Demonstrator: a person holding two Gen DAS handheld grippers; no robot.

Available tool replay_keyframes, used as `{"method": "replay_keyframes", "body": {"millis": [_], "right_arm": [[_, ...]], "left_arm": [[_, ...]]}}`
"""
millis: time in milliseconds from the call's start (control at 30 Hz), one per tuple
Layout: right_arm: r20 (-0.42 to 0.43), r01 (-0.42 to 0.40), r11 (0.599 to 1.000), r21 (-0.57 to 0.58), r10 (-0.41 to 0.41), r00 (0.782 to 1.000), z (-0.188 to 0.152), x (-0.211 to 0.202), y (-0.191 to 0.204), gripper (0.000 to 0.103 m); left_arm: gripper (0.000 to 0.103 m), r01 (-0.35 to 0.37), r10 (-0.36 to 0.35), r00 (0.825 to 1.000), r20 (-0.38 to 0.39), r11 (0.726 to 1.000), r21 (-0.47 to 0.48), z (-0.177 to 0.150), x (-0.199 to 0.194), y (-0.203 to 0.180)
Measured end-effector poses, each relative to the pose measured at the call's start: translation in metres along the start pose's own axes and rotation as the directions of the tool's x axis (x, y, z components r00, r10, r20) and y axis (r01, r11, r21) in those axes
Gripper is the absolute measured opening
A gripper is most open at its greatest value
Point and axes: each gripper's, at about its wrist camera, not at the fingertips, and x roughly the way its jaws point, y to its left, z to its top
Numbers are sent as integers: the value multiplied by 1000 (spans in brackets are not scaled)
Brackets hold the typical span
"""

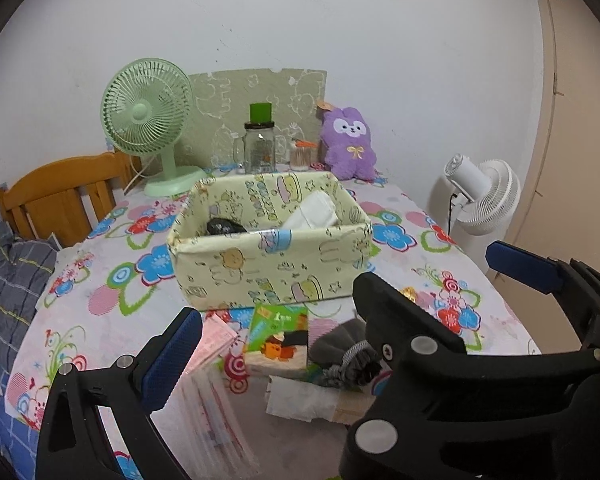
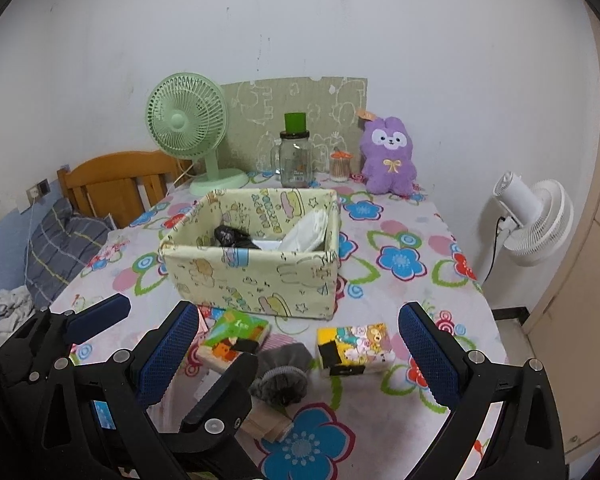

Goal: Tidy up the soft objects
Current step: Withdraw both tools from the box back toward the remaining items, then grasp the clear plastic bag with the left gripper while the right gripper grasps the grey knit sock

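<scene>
Room: white-walled bedroom corner; a table under a floral tablecloth [image 2: 400, 304], a wooden headboard [image 2: 112, 178] and plaid bedding to one side.
Back row: green desk fan [image 2: 188, 120], glass mug with green lid [image 2: 295, 156], purple plush bunny [image 2: 388, 158] propped against the wall; a white floor fan [image 2: 536, 220] stands off the table.
Storage box: pale yellow cartoon-print fabric box [image 2: 252, 276] at mid-table, already holding a white tissue pack [image 2: 306, 230] and a dark crumpled item [image 2: 230, 236].
Loose soft things: green tissue pack [image 2: 232, 340] just in front of the box; yellow tissue pack [image 2: 354, 348] well to its right; grey knit sock [image 2: 284, 372] bunched between them; a white tissue pack [image 1: 300, 398] nearer the camera.
Left gripper [image 1: 276, 316]: jaws spread wide, nothing between them, hovering over the green pack and sock.
Right gripper [image 2: 298, 356]: jaws spread wide, empty, framing the sock and the yellow pack.
Handling, tissue packs: likely light, squashy, with slick plastic wrap; pinch across the short sides at mid-length so the pack does not fold or slide out.
Handling, sock: limp and light, will sag; best taken at the thick ribbed cuff where the fabric is doubled.
Handling, bunny: soft and bulkier; the waist looks the narrowest hold.
Caution: box walls look floppy, so drop items from above rather than pushing against the rim.
</scene>
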Motion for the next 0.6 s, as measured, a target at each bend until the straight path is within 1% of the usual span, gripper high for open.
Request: {"method": "replay_keyframes", "body": {"millis": [467,567,600], "right_arm": [[-54,35,999,0,-35,998,-30,28,-3,101],[-62,35,999,-1,-35,997,-35,34,1,101],[-68,35,999,-3,-35,997,-37,37,2,101]], "left_arm": [[102,-10,10,995,-98,1000,-2,-31,33,6],[102,-25,23,992,-124,1000,-18,-36,39,12],[102,-41,37,990,-136,999,-27,-39,42,16]]}}
